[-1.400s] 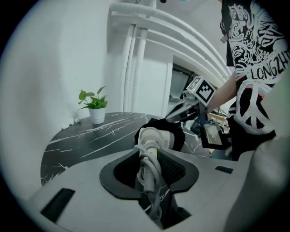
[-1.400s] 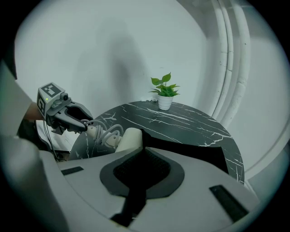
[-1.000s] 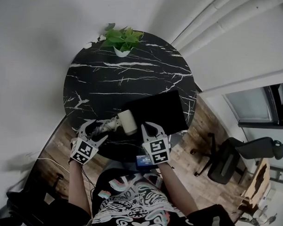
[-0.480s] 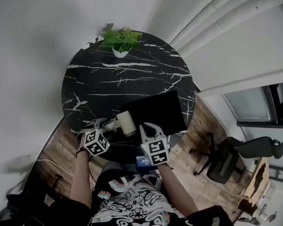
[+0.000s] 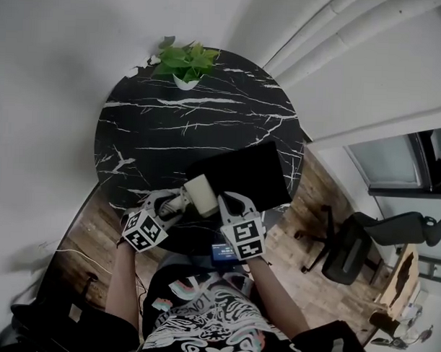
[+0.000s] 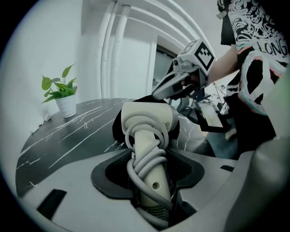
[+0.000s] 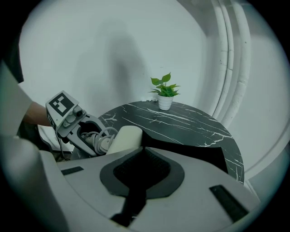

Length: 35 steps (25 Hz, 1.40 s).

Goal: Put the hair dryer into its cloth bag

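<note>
The left claw (image 6: 149,168) is closing around the hair dryer (image 6: 147,121). Its handle, wound with the cord (image 6: 136,165), stands between the jaws, but the pads do not seem to press it yet. The right claw (image 7: 141,147) is closed on the edge of the cloth bag (image 5: 249,173), which lies flat on the desk (image 5: 193,127) beyond it and looks empty. The dryer's head lies just beside this claw, at the bag's mouth. If the grip catches only the loose cord, the dryer may slip or turn. If the mouth stays flat, the head may push the bag away.
</note>
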### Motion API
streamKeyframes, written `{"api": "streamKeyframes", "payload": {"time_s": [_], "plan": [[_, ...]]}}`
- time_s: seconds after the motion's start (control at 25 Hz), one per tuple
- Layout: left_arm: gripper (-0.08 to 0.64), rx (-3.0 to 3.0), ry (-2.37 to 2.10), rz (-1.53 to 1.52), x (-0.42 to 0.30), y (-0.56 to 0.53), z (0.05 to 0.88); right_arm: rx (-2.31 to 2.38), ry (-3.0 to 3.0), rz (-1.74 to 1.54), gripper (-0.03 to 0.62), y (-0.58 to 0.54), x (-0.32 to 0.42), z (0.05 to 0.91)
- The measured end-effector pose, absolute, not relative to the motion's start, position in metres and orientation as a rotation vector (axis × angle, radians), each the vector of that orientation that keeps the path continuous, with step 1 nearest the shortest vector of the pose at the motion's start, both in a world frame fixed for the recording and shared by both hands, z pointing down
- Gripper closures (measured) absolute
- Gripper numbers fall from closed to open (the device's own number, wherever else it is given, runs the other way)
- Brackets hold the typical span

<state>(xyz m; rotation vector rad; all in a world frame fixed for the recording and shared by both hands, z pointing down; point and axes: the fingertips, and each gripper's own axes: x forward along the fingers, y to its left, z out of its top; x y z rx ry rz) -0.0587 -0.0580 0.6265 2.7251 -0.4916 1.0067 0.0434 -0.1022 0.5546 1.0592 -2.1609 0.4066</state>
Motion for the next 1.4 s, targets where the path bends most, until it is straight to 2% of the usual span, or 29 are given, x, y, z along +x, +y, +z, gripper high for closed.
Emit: {"api": "streamKeyframes", "payload": {"time_s": [0.28,0.56,0.72,0.88,0.96,1.04,1.08,1.4], "plan": [[0.324,2.739,-0.396,1.168,-0.043,-0.064,0.636,1.030,-2.179,0.398,0.569,-0.097,0.040,0.552],[0.310,2.681,-0.445,1.194,-0.025,-0.075,0.651,1.006,-2.201,0.398,0.568,-0.096,0.037,0.549],[0.281,2.708,-0.548,1.303,-0.040,-0.069,0.655,1.006,-2.200,0.404,0.568,-0.099,0.039,0.550],[0.267,2.610,-0.633,1.284,-0.074,-0.057,0.652,0.995,-2.204,0.411,0.568,-0.100,0.040,0.551],[0.270,2.577,-0.653,1.293,-0.086,-0.053,0.653,0.986,-2.204,0.413,0.568,-0.100,0.040,0.553],[0.310,2.595,-0.660,1.310,-0.090,-0.050,0.655,0.980,-2.204,0.416,0.568,-0.099,0.040,0.553],[0.355,2.615,-0.657,1.325,-0.089,-0.049,0.655,0.977,-2.205,0.416,0.568,-0.100,0.039,0.554],[0.373,2.702,-0.609,1.307,-0.051,-0.070,0.652,0.962,-2.217,0.420,0.568,-0.101,0.031,0.550]]}}
